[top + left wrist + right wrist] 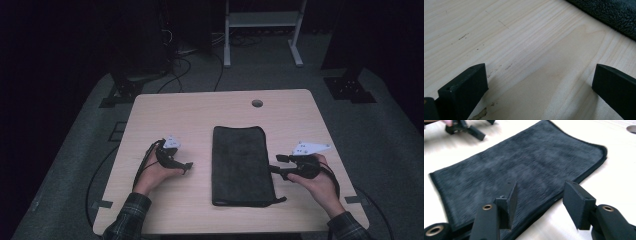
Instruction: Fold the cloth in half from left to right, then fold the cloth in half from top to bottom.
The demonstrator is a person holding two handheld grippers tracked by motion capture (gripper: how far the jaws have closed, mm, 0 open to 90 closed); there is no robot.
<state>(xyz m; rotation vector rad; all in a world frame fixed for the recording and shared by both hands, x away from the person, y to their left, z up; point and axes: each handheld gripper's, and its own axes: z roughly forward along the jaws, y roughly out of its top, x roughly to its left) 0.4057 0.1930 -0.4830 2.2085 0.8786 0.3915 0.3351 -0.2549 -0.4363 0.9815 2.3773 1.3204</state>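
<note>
While the right gripper (539, 205) is held low at the right long edge of the dark towel (241, 165), its jaws stand apart and nothing is pinched between them. One jaw hangs over the cloth and the other over the bare wood, so the edge lies just under the gap. No cloth is pressed by the pads. Across the towel, the left gripper (189, 166) is rested on the table (165, 110) near the left long edge, a little apart from it. Its jaws are spread wide, and bare wood is seen between them in the left gripper view, with a strip of the cloth at the top corner. The towel is laid flat in the middle of the table, folded into a long shape, with its short ends pointing toward the person and away. A small loose tail of the hem is seen at the near right corner. A small round hole (257, 103) is cut in the table beyond the far end. If another fold is wanted, it is best done slowly. All the layers at the edge should be caught by the right jaws, not just the top one. The lower jaw should be slid flat under the hem. The cloth should be lifted gently, so that the neat fold is not pulled crooked.
</note>
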